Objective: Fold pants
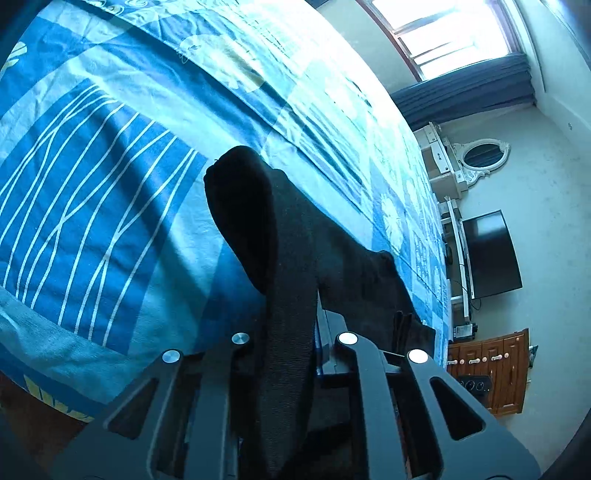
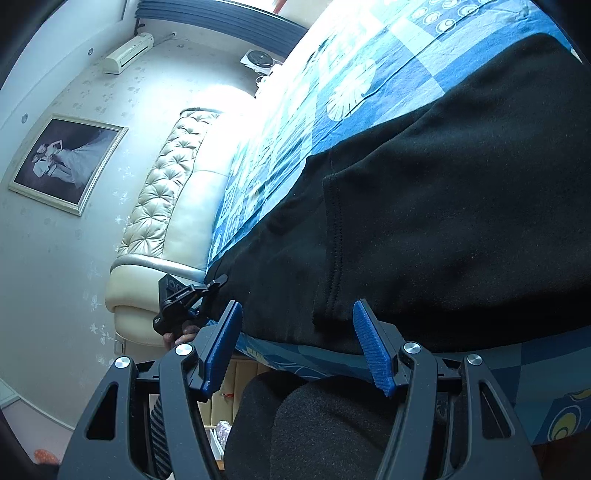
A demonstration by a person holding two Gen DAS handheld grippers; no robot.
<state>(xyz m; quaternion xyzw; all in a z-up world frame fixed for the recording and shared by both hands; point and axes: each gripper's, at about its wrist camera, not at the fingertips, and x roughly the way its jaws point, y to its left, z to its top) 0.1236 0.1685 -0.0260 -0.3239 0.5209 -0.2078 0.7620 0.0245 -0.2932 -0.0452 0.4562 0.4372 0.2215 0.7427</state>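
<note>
1. Two grips differ: your left gripper (image 1: 291,354) is clamped on a thin fold of the black pants (image 2: 461,206); it could slip free.
2. Your right gripper (image 2: 299,350) gapes at the hem, holding nothing.
3. Farther off, the pants' bulk on the bed (image 2: 369,74) may drag and bunch.

Sunlit bedroom window (image 1: 454,35), tufted headboard (image 2: 162,192)

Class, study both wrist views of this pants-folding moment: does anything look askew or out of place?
Yes. The black pants hang past the near edge of the bed instead of lying flat, and a bunched strip is pinched in the left gripper.
</note>
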